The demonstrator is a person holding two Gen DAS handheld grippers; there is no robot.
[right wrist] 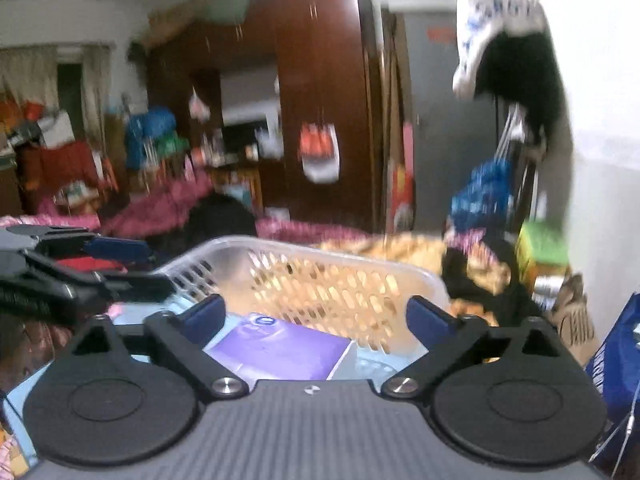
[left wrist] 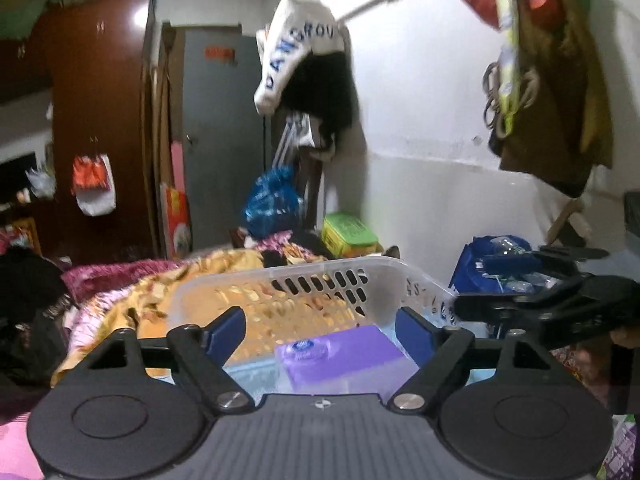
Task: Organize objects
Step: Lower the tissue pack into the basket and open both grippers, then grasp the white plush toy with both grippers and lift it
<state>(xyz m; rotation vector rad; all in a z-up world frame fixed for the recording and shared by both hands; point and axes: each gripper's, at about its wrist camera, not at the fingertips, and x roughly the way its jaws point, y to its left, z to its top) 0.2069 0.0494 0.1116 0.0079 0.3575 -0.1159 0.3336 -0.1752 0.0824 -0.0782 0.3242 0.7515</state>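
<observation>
A purple box [left wrist: 344, 356], flat-sided and glossy with a round white-and-blue mark on top, lies inside a translucent plastic basket [left wrist: 304, 280] whose walls are pierced with rows of slots. The basket sits on a bed covered by a crumpled orange-gold patterned blanket [left wrist: 132, 300], with fuzzy pink bedding [left wrist: 116, 274] behind it. The left tool [left wrist: 320, 330] has its blue pads spread wide, the box lying low between them, untouched. The right tool [right wrist: 316, 318] is likewise spread, empty. Beyond stand a glossy brown wardrobe [left wrist: 100, 120], a grey door [left wrist: 220, 140] and a white wall hung with clothes.
</observation>
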